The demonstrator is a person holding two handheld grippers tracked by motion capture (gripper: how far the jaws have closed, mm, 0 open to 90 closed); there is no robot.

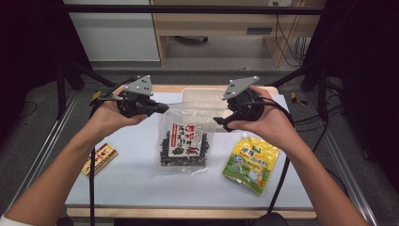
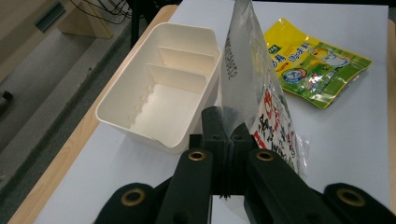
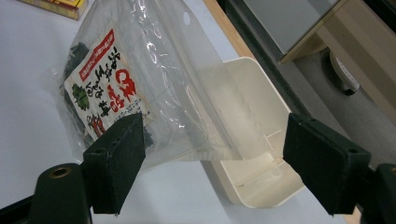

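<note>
Clear plastic bag (image 1: 183,136) of dark dried seaweed, flat and rectangular, carrying a white label with red and black print and a red strip along one side; the film is glossy and crinkled, with a small round hanging hole near its top edge. The bag is hanging near the middle of the surface, its upper part lifted and its lower end resting on the pale blue-grey sheet. The left claw (image 2: 227,140) is pinching the bag's top corner, its black jaws pressed together on the film. The right claw (image 3: 212,163) is standing wide open, its two square black pads apart on either side of the bag's other top edge and gripping nothing. Each claw is black, topped by a grey three-cornered plate, and is being held in a bare hand.

Just behind the bag a cream plastic bin (image 2: 154,93) is sitting, rectangular with rounded corners and thin upright dividers inside. A glossy yellow and green snack pouch (image 1: 250,164) is lying flat to the right of the bag, well apart from it. A small red and yellow box (image 1: 99,158) is lying near the left edge.

The surface (image 1: 141,188) is a wooden-edged board covered by the matte sheet. Beyond it grey floor, black frame legs, cables and pale wooden furniture are showing.
</note>
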